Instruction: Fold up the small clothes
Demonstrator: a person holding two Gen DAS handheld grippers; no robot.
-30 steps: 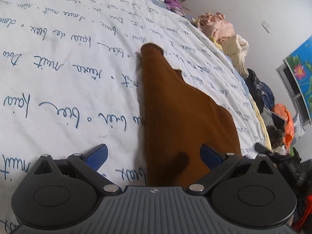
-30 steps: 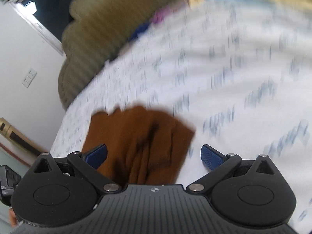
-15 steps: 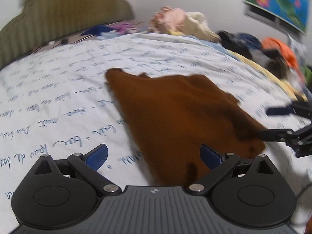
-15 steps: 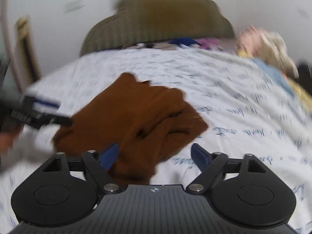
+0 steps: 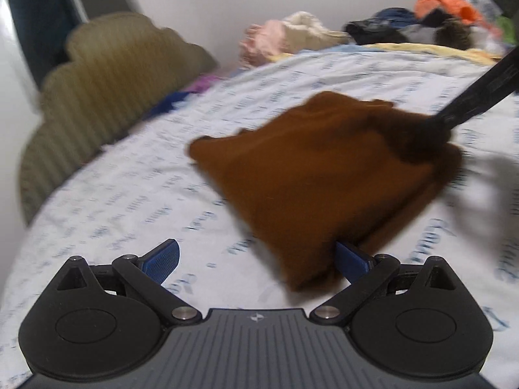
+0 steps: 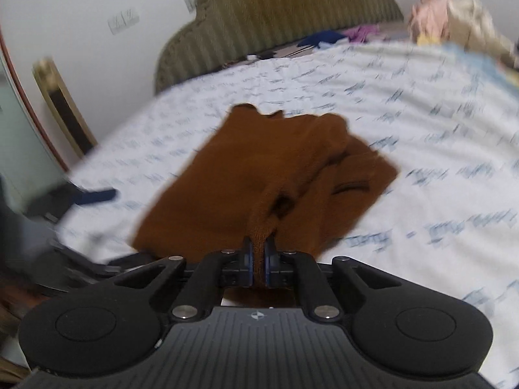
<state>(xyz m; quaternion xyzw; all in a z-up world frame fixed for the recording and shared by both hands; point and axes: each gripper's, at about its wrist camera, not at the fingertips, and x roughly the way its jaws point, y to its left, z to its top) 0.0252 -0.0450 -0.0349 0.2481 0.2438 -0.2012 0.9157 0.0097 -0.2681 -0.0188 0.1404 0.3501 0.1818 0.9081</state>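
A small brown garment lies rumpled on the white bed sheet with blue writing. My left gripper is open just above the sheet. The garment's near corner reaches in between its blue fingers and lies against the right one, unpinched. In the right wrist view my right gripper has its jaws closing, and the pads press on a bunched fold of the brown garment. From the left wrist view the right gripper comes in as a dark bar onto the garment's far right edge. Both views are blurred.
An olive ribbed headboard stands at the far end of the bed. Pink and cream clothes and a dark and orange heap lie along the far side. The left gripper's blue finger shows blurred at the left.
The right jaws went from wide open to shut on a fold of the garment. The left gripper rolled and swung along the bed, and the garment's corner now lies between its fingers.
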